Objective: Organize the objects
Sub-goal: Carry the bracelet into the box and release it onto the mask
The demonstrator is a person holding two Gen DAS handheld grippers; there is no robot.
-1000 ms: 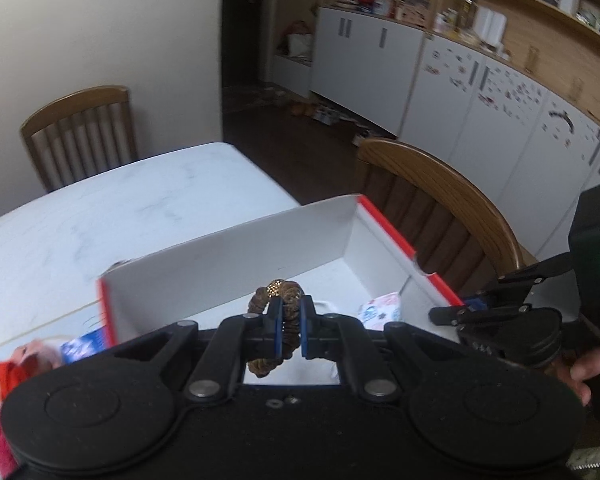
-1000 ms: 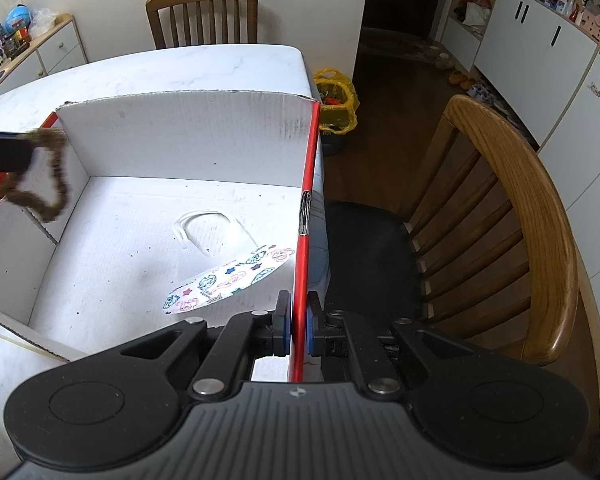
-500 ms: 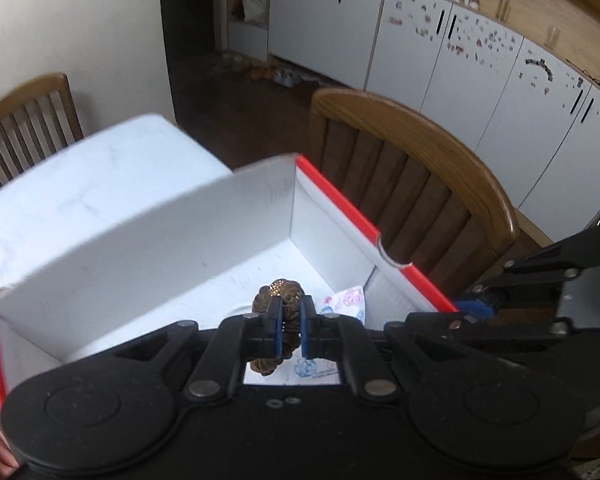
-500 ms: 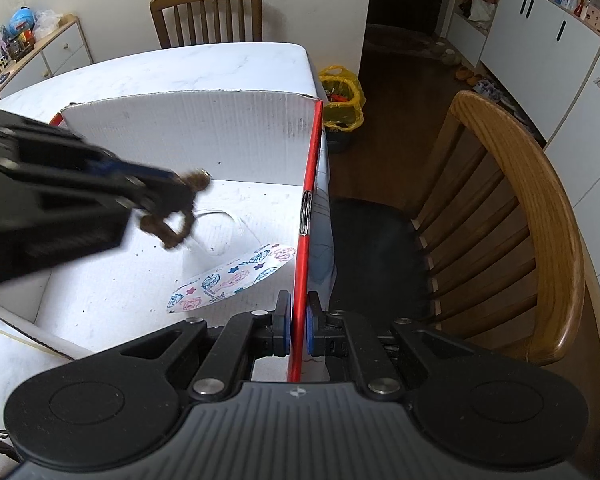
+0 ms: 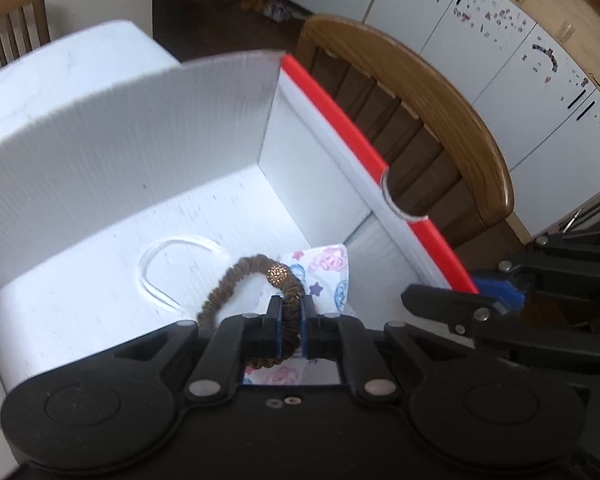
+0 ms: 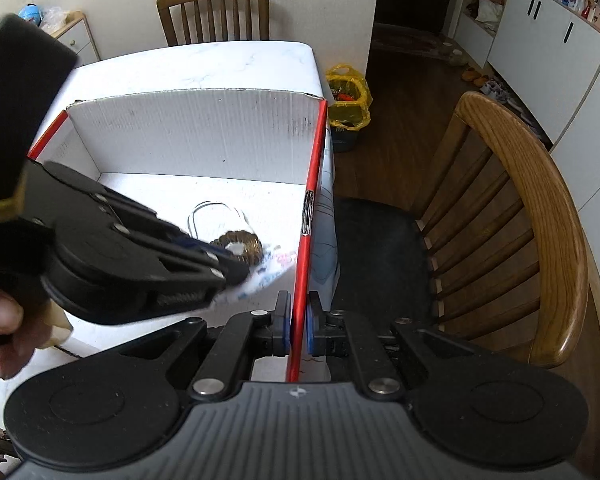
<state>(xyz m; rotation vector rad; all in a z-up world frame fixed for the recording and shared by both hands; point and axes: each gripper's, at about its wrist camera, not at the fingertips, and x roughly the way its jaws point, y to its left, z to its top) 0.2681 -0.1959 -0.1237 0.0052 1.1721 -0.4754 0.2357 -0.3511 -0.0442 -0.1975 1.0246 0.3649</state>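
Note:
A white cardboard box (image 5: 120, 152) with red outer edges stands on the white table. My left gripper (image 5: 291, 322) is low inside it, shut on a brown hair scrunchie (image 5: 236, 276) with a gold bead, just above a patterned face mask (image 5: 328, 268) on the box floor. The mask's white ear loop (image 5: 168, 264) lies beside it. My right gripper (image 6: 298, 326) is shut on the box's red right wall (image 6: 312, 208). In the right wrist view the left gripper (image 6: 232, 266) reaches in from the left with the scrunchie (image 6: 244, 242) at its tip.
A wooden chair (image 6: 532, 216) with a dark seat stands close to the box's right side. Another chair (image 6: 216, 12) is at the table's far end. A yellow bag (image 6: 346, 100) sits on the floor. White cabinets (image 5: 480, 36) line the wall. A hand (image 6: 4, 320) holds the left gripper.
My left gripper has come down and rightward into the box with the scrunchie, ending just above the mask. The right gripper has kept its hold on the box wall.

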